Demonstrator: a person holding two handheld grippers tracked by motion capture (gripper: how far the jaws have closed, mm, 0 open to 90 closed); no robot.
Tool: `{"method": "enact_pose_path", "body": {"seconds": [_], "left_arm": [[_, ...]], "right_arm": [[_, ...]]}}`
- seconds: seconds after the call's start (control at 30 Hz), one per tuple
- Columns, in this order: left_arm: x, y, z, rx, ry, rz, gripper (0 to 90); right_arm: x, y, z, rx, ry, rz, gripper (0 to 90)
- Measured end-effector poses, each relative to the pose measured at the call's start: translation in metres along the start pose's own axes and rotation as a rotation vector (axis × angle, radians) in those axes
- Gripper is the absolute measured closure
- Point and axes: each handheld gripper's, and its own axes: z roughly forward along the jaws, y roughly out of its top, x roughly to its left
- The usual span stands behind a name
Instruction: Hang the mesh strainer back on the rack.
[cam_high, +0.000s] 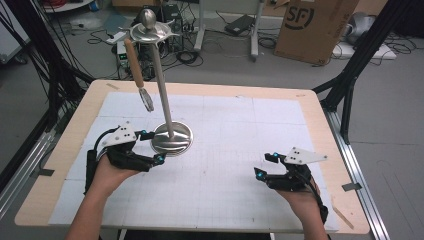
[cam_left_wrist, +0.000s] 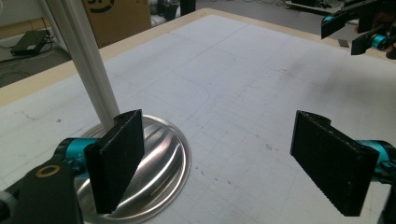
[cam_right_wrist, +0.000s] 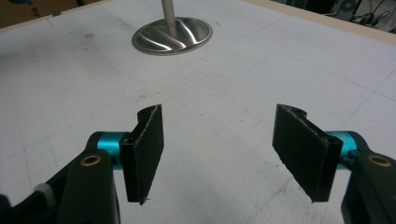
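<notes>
On the left of the high view, the left hand-held gripper (cam_high: 151, 147) lies low over the counter (cam_high: 310, 107), held in a hand that comes in from the bottom edge. Its jaws stand wide apart with nothing between them, and no pad presses on anything. In the left gripper view, one jaw hangs over the rim of the stand's round base (cam_left_wrist: 163, 158), while the other is out over the bare white mat (cam_left_wrist: 243, 74).

Just to the right of that gripper stands the metal stand (cam_high: 165, 95). Its shiny round base (cam_high: 172, 139) sits on the mat, left of the counter's middle. A slim pole (cam_high: 161, 75) rises from the base, leaning slightly in the picture, up to a small flat top plate (cam_high: 150, 33) with a knob (cam_high: 147, 17) above it. From the left edge of that plate hangs a utensil with a wooden handle (cam_high: 134, 62), its small metal head (cam_high: 146, 100) pointing down, in the air and clear of the mat.

Farther right, well apart from the stand, the right hand-held gripper (cam_high: 265, 165) rests near the counter's front right part. Its jaws are also apart and hold nothing; the right gripper view shows plain mat (cam_right_wrist: 219, 93) between them and the stand's base (cam_right_wrist: 173, 35) far ahead.
</notes>
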Motion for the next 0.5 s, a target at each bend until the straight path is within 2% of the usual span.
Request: {"method": "enact_pose_path", "body": {"seconds": [0.1,0.3,0.5], "left_arm": [[-0.001,-0.004,0.002,0.018,-0.001,0.004,18.2],[-0.001,-0.013,0.002,0.009,0.006,-0.007,17.7],[-0.002,-0.02,0.007,0.053,0.028,0.009,17.0]], "right_arm": [[0.0,0.0,0.0,0.002,0.0,-0.001,33.3],[0.0,-0.002,0.002,0.009,0.003,0.008,33.3],[-0.001,-0.004,0.007,0.019,0.007,0.0,33.2]]}}
